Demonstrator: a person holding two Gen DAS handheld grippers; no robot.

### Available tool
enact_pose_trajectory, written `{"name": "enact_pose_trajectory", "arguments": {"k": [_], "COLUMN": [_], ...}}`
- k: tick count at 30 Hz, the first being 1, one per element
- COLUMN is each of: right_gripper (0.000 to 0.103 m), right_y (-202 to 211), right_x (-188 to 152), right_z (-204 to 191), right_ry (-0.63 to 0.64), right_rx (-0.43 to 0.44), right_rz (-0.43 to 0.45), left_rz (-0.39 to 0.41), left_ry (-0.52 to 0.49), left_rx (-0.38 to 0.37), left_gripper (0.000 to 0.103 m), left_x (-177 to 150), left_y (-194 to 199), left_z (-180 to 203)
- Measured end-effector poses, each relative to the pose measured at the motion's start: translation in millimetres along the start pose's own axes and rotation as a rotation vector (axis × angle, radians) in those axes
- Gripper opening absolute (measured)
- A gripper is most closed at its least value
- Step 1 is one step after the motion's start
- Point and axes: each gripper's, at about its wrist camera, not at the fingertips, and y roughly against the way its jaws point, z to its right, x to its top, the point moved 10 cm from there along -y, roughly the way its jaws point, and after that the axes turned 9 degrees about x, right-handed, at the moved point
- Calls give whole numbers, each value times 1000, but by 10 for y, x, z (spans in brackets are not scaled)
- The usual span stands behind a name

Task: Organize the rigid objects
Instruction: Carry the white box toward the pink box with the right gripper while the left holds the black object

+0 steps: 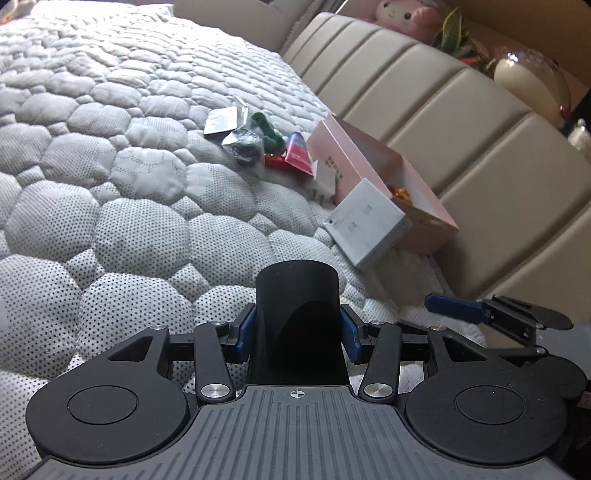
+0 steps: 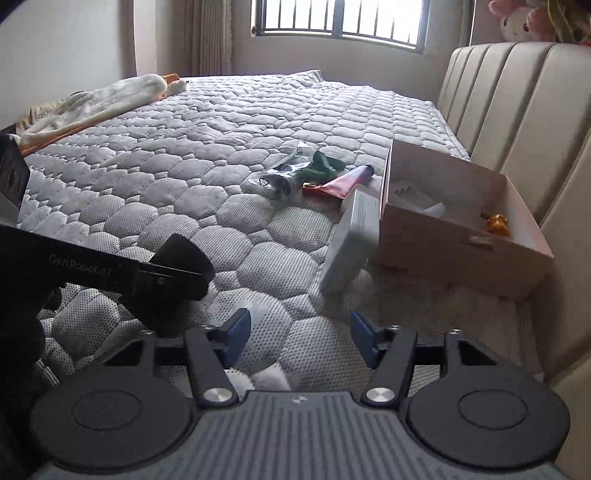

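Note:
My left gripper (image 1: 298,334) is shut on a black cylinder (image 1: 297,306) and holds it low over the quilted bed; the cylinder also shows in the right wrist view (image 2: 183,254). My right gripper (image 2: 297,338) is open and empty above the mattress. An open pink box (image 1: 384,173) lies by the headboard and also shows in the right wrist view (image 2: 454,229), with a gold item (image 2: 496,223) inside. A white box (image 1: 367,221) leans on its side, also in the right wrist view (image 2: 351,240). A pile holds a pink tube (image 2: 349,181), a green object (image 2: 323,164) and a foil packet (image 2: 284,173).
The padded beige headboard (image 1: 443,110) runs along the right. A white garment (image 2: 92,107) lies at the bed's far left. A plush toy (image 1: 406,14) and a white jar (image 1: 528,81) sit on the ledge behind the headboard. A window (image 2: 343,18) is at the far wall.

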Motion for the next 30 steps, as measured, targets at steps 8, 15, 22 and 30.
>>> {"name": "enact_pose_trajectory", "arguments": {"k": [8,15,22,30], "right_gripper": [78,78,85,85], "right_y": [-86,-430,-333,-440], "right_x": [218,569,445,361], "right_z": [237,241,-275,-28], "right_ry": [-49,-119,-2,-90], "right_rx": [-103,-89,119,-29], "right_rz": [111,164,137,123], "left_rz": [18,57,72,58], "left_ry": [-25,37,102,84], "left_rx": [114,190,205,179], "left_gripper": [51,51,51,51], "left_x": [44,176,241,188], "left_y": [74,201,283,201], "left_z": [-116,-485,-755,-663]}}
